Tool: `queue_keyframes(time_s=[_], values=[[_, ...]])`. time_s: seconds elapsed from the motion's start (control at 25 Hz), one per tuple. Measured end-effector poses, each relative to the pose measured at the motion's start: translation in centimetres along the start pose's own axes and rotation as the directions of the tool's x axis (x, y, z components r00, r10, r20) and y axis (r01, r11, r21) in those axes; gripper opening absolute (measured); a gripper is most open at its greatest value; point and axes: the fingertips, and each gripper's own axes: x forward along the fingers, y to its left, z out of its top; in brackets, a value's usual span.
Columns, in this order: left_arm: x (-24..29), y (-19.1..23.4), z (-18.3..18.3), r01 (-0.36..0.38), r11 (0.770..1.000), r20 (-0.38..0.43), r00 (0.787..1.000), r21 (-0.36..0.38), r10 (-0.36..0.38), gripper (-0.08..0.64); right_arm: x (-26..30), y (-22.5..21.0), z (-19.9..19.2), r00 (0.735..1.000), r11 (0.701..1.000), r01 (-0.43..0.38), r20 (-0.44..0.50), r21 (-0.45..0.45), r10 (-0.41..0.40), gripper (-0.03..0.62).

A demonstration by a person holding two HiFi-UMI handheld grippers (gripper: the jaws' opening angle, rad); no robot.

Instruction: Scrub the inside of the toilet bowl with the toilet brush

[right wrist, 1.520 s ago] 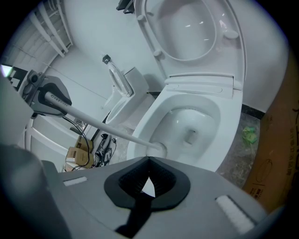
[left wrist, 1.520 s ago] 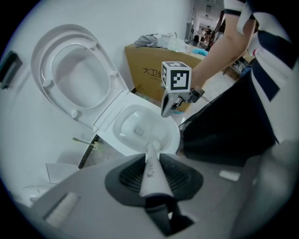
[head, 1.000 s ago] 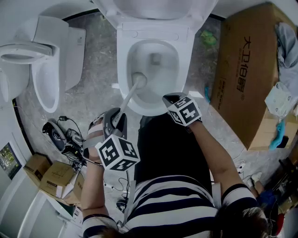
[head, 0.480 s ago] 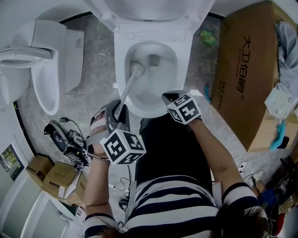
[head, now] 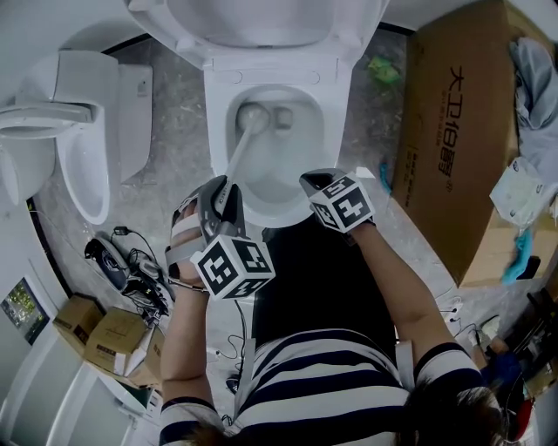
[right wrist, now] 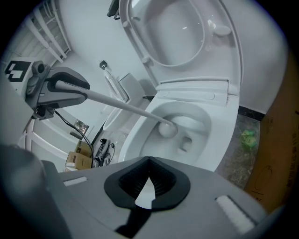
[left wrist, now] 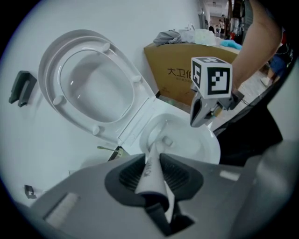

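One toilet brush (head: 253, 115) is what I am working with. Its round head is down inside the toilet bowl (head: 336, 165), at about 11 o'clock, just beside the drain hole (head: 283, 115). The long white handle (head: 237, 157) runs back to my left gripper (head: 222, 193), which is squeezed tight on it. My right gripper (head: 316, 183) floats over the front edge of the bowl at about 5 o'clock. Its jaws are pressed together with nothing in them.

The lid (head: 261, 26) stands up at 12 o'clock.

I think the scrubbing is somewhere in the middle. The brush is in and seems to press on the back part, but I cannot tell which parts are clean. The front and the 3 o'clock side may be left to do.

A big brown box (head: 453, 148) sits at 3 o'clock from the bowl, and another toilet (head: 83, 148) sits at 9 o'clock.
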Motion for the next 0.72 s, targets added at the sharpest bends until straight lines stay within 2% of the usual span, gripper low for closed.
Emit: queue_keyframes(time_s=[0.36, 0.72], values=[[0.7, 0.3, 2.6, -0.009, 1.0, 0.034, 0.999, 0.011, 0.009, 0.0, -0.8, -1.8, 0.4, 1.0, 1.0, 0.01, 0.016, 0.022, -0.011, -0.003], [1.2, 0.4, 3.9, -0.008, 0.999, 0.055, 0.998, -0.052, 0.011, 0.0, -0.8, -1.2, 0.2, 1.0, 1.0, 0.01, 0.022, 0.016, -0.011, -0.003]])
